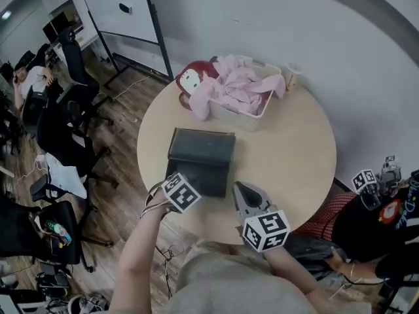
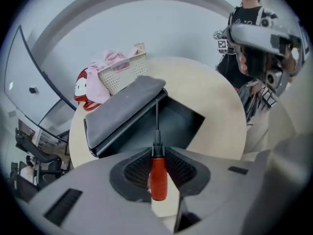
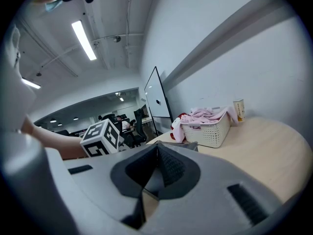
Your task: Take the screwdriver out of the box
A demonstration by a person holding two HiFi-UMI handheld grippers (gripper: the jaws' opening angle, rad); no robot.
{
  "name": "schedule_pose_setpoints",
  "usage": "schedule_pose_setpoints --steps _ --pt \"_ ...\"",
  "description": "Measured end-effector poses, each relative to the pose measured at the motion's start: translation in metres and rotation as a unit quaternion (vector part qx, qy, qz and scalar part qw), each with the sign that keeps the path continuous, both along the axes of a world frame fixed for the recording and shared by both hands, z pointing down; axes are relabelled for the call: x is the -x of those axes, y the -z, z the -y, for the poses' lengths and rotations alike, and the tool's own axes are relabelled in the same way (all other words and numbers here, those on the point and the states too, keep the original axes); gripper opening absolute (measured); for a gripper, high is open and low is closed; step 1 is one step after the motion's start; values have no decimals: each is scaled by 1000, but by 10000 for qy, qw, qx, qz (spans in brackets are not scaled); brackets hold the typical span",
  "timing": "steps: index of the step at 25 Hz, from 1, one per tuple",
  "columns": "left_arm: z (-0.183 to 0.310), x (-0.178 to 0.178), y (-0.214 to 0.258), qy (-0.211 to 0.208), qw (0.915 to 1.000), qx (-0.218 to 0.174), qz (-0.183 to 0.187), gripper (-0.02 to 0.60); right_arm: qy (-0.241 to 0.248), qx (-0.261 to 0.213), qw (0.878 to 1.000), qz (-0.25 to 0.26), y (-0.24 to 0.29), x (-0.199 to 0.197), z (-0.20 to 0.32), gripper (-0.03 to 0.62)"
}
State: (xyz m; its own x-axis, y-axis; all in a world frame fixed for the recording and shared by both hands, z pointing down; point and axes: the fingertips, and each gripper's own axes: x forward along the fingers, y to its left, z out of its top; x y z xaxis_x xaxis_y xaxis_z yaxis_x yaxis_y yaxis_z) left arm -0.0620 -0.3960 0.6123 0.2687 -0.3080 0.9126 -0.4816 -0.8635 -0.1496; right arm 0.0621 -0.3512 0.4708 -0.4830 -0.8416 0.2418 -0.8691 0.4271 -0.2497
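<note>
A round tabletop [image 1: 294, 162] stands by the wall. On its far side sits a white basket [image 1: 247, 119] full of pink cloth [image 1: 237, 84]. A red and white soft toy [image 1: 191, 81] leans on the basket. A paper cup [image 1: 292, 76] stands just beside it. Black chairs [image 1: 69, 100] stand nearby.

The screwdriver [image 2: 158, 177] has a glossy red plastic handle, a matt black collar and a thin dark metal shaft. The left hand-held gripper [image 2: 157, 150] is smooth, matt grey plastic; its pads [image 2: 138, 170] are black, ribbed and look rubbery. The right hand-held gripper [image 3: 157, 147] has the same matt grey finish, and its marker cube [image 1: 266, 230] carries flat black-and-white print. The box [image 1: 200, 159] is dark and matt, its lid [image 2: 124, 107] a soft-looking, faintly textured grey. The counter [image 1: 294, 156] is pale and smooth, wood-like, with a dull sheen. The basket [image 1: 247, 120] is white plastic lattice; the pink cloth [image 1: 239, 84] looks soft and fleecy. The floor [image 1: 124, 142] is brown wood planking.
</note>
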Motion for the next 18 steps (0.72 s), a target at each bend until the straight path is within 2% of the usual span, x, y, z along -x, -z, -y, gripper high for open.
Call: schedule_pose_setpoints --steps 3,6,10,14,16,18 --pt "-17 -5 16 373 9984 -223 -362 75 111 -56 9999 25 0 0 -18 0" --pt "-40 -7 27 783 9934 -492 -686 75 222 -101 9997 37 0 1 -40 0" --pt "-69 -9 32 1462 9794 -798 -1140 75 378 -109 9992 16 -4 1 -61 0" --pt "-100 -3 44 2210 9526 -1120 -1764 75 584 -97 9982 -102 -7 7 -85 0" --pt "-115 0 54 2566 9342 -1311 -2101 75 717 -108 9972 -204 -9 11 -95 0" --pt "-129 4 68 2913 9120 -1477 -2482 75 844 -118 9959 -298 -10 17 -105 0"
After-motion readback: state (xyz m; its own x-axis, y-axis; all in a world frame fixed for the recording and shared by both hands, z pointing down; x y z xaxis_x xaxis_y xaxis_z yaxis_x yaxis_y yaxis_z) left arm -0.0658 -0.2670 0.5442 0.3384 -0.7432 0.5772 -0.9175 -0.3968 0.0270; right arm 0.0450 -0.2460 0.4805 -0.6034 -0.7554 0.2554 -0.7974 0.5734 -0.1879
